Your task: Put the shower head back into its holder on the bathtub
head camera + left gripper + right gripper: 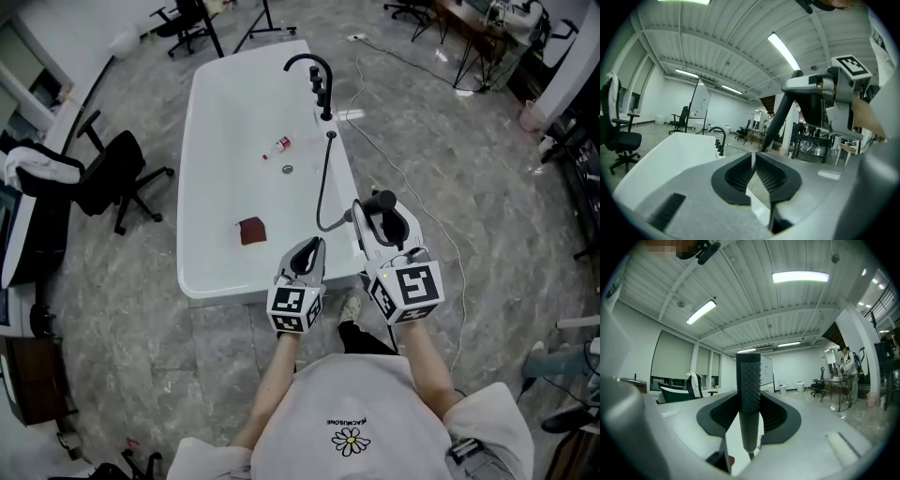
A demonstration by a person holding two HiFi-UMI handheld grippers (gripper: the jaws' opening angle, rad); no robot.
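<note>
Head view: a white bathtub point(211, 122) stands on a grey stone floor, with a black faucet point(319, 80) on its far right rim. A black hose point(324, 183) leaves the right rim just nearer than the faucet, runs along that rim and curls up to the shower head point(380, 200). The shower head sits in the right gripper point(384, 217), just outside the tub's near right corner and above the floor. The left gripper point(306, 255) hovers over the near rim, close beside the right one. On the tub floor lie a dark red cloth point(251, 231), a small bottle point(277, 147) and the drain point(287, 170). A black office chair point(112, 178) stands off the tub's left side.

Left gripper view: the two black pads are all but together, with only a thin slit between them and nothing in it. Past them lie the tub and the faucet, and the right gripper crosses the upper right with the dark handle slanting down from it.

Right gripper view: the jaws are clamped on the shower head's knurled black handle, which stands upright between the pads (its lower end tapers below them). Behind is an open room with ceiling strip lights.
</note>
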